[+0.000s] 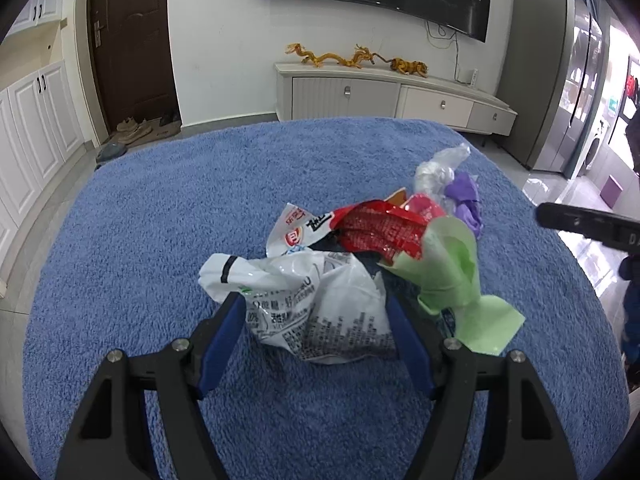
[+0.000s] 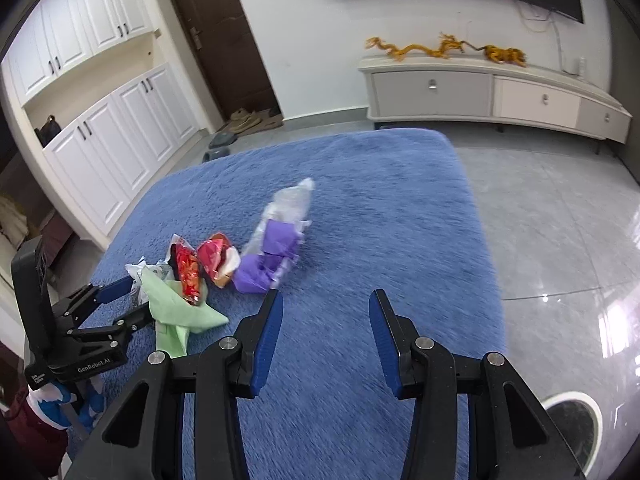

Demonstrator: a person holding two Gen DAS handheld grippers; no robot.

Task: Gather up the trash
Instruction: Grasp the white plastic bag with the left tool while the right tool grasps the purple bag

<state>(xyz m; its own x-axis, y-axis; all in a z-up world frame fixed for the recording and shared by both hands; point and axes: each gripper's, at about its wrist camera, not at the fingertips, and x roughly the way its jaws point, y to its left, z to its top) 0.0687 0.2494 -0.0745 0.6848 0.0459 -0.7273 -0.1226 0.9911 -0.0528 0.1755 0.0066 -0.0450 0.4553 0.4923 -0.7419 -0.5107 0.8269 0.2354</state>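
A pile of trash lies on the blue fluffy cover [image 1: 140, 216]. A crumpled white printed wrapper [image 1: 316, 304] sits between the fingers of my left gripper [image 1: 314, 304], whose jaws stand wide on either side of it. Behind it lie a red snack wrapper [image 1: 380, 232], green paper [image 1: 456, 272], purple paper [image 1: 466, 200] and clear plastic [image 1: 440, 168]. My right gripper [image 2: 326, 300] is open and empty, hovering over the cover to the right of the purple paper [image 2: 268, 264]. The left gripper [image 2: 120, 300] shows in the right wrist view by the green paper [image 2: 176, 308].
The cover's [image 2: 400, 208] right edge drops to a glossy tiled floor [image 2: 560, 220]. A white TV cabinet [image 1: 400, 96] with golden dragon figures [image 1: 340, 58] stands against the far wall. White cupboards [image 2: 112, 152] and a brown door [image 1: 132, 40] are at the left.
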